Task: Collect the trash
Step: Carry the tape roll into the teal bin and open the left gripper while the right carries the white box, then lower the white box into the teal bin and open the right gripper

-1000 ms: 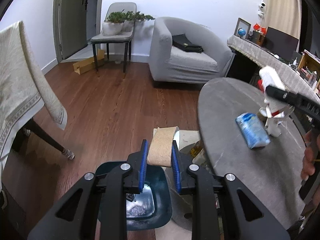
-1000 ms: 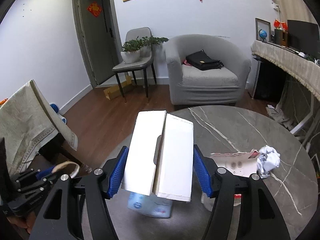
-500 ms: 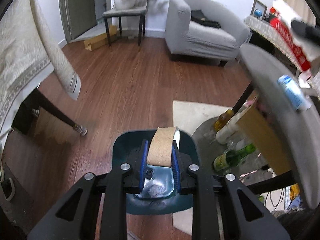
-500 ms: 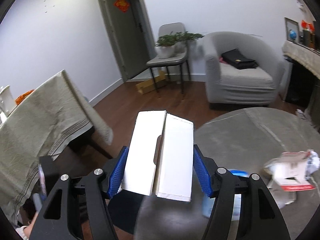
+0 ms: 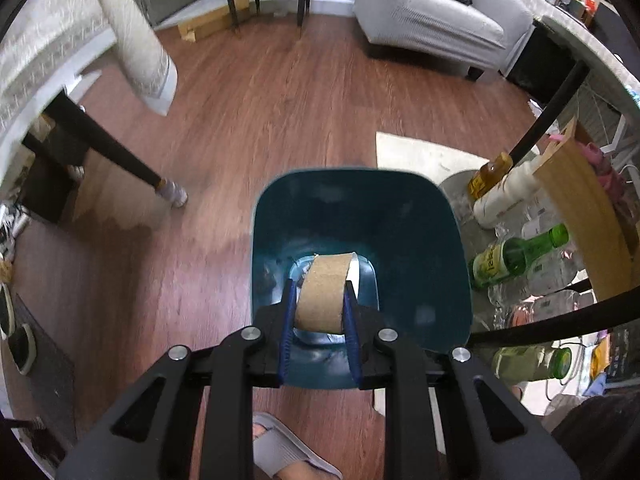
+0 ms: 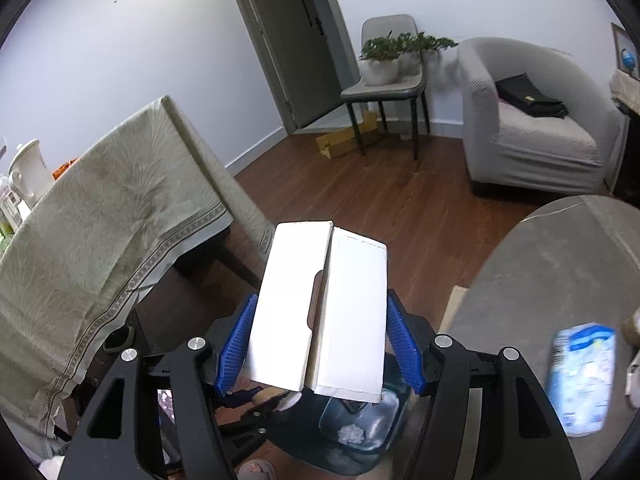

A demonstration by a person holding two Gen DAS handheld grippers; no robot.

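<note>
My left gripper (image 5: pixel 320 312) is shut on a brown cardboard roll (image 5: pixel 323 294) and holds it over the open mouth of a dark teal trash bin (image 5: pixel 424 232) on the floor. Some crumpled trash lies at the bin's bottom. My right gripper (image 6: pixel 320 332) is shut on a white cardboard box (image 6: pixel 320 308), held above the bin (image 6: pixel 360 436), which shows below it. A blue-and-white packet (image 6: pixel 580 376) lies on the round grey table (image 6: pixel 560 272) at the right.
Bottles (image 5: pixel 516 256) and a cardboard sheet (image 5: pixel 588 208) lie under the round table to the bin's right. A cloth-covered table (image 6: pixel 92 240) stands at the left. A grey armchair (image 6: pixel 532 120) and a chair with plants (image 6: pixel 388 76) stand at the back. A slippered foot (image 5: pixel 288 456) is near the bin.
My left gripper has moved down and forward over the bin with the roll. My right gripper has swung left off the round table with the box, and the bin now shows below it.
</note>
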